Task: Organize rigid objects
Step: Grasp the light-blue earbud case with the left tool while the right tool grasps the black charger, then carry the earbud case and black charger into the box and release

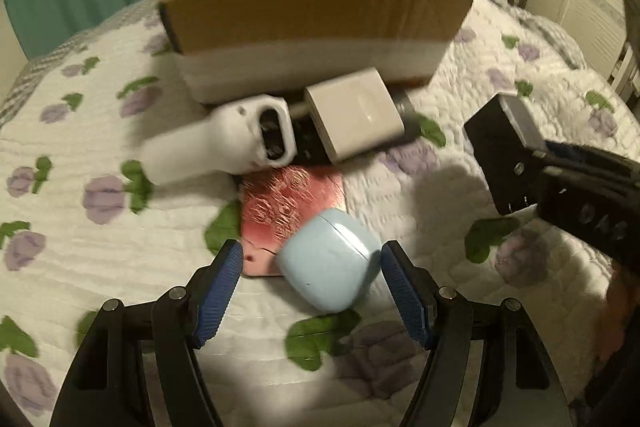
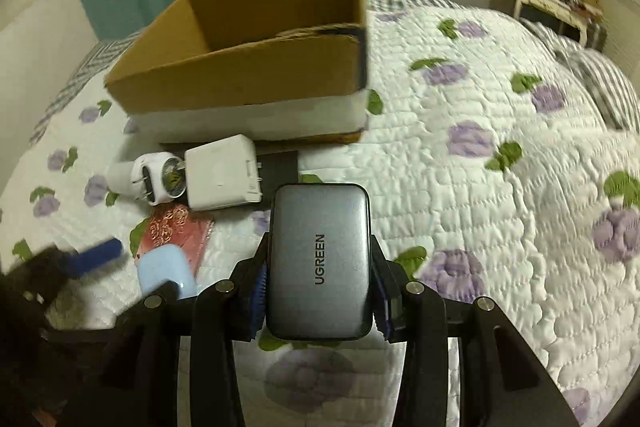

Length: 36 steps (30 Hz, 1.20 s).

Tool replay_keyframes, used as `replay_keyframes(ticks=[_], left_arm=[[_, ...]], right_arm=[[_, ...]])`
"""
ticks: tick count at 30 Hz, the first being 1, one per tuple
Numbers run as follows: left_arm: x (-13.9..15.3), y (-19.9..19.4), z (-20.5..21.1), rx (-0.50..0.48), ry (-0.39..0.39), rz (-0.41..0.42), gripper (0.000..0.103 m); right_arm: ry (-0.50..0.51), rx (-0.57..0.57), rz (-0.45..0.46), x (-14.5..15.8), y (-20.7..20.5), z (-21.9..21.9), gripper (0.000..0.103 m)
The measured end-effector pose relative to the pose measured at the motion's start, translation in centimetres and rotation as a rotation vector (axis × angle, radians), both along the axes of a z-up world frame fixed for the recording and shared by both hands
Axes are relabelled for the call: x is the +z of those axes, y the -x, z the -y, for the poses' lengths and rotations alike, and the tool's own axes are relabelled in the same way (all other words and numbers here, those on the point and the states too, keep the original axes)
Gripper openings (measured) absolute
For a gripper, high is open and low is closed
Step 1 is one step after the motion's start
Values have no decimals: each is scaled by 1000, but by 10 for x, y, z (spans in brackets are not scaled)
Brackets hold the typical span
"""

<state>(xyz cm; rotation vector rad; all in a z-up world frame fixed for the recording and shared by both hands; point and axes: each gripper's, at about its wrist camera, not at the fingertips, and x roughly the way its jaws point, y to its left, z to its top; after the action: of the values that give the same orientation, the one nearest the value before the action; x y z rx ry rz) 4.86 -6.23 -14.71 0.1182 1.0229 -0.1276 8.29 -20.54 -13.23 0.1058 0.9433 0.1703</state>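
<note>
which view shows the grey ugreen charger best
The right wrist view: the grey UGREEN charger fills the centre, face-on with its logo readable, clamped between the right gripper fingers. The left wrist view shows it only at the right edge, small, dark, angled and partly hidden by that gripper.

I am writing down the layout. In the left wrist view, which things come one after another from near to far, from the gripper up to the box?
left gripper → light blue case → red patterned card → white square charger → cardboard box.
</note>
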Motion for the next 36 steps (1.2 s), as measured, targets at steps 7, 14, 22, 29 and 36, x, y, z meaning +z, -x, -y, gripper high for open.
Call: replay_keyframes(ticks=[7,14,22,29,36], left_arm=[[-16,-2,19,-34,-87,14,74],[-15,5,25,-86,-94,30,59],[14,17,21,-82,-48,79,59],[50,24,7,-59,-3,137,59],[86,16,-14,-31,59,169,59]], right_arm=[[-23,3,1,3,1,7,42],[-9,7,0,0,2,3,42],[19,15,25,16,19,0,42],[68,22,83,50,41,-7,41],[82,19,165,96,48,-9,41]])
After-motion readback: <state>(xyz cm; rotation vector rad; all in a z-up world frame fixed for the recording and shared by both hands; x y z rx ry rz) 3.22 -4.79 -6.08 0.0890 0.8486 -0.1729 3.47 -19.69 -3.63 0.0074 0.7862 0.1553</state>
